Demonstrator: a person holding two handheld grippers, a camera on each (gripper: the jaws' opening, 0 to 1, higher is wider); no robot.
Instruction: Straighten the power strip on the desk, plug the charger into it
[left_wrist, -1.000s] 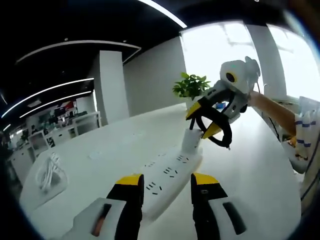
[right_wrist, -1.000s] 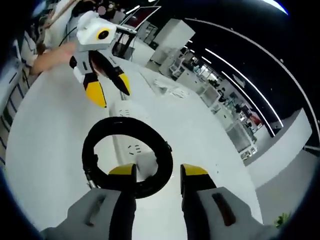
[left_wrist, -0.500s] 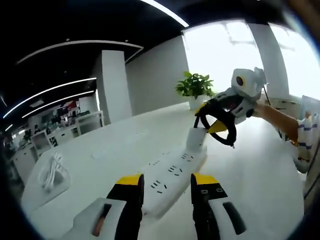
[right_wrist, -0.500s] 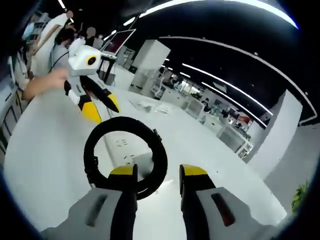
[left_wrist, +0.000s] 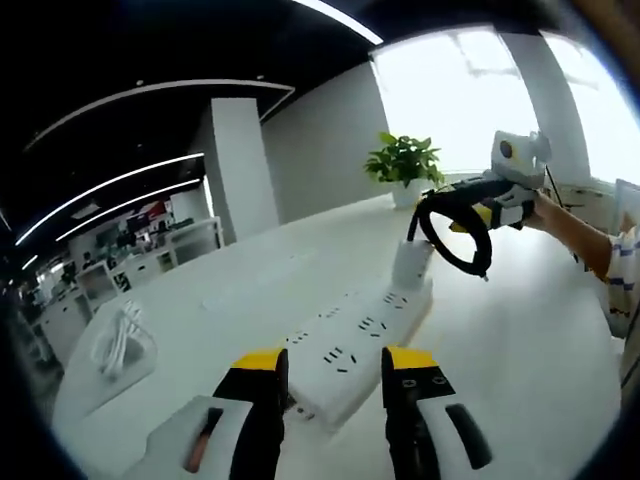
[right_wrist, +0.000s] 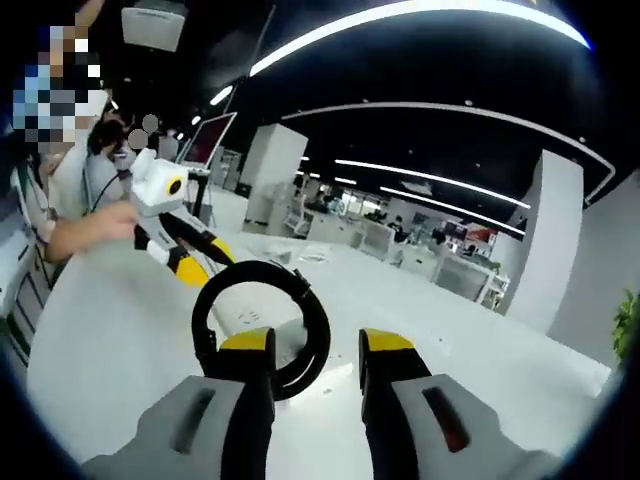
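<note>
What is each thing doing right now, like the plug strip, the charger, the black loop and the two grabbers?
power strip: flat on the desk, near end between the left gripper's jaws.
charger: standing upright at the strip's far end.
black coiled cable: looped, hanging from the right gripper above the charger.
left gripper: open, jaws either side of the strip.
right gripper: open; coil hooked over one jaw.
white cable bundle: lying coiled on the desk, untouched.

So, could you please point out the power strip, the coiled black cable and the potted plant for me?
power strip (left_wrist: 350, 345), left gripper view, on its socket face.
coiled black cable (right_wrist: 318, 340), right gripper view, on the loop's right side.
potted plant (left_wrist: 405, 160), left gripper view, on the leaves.
</note>
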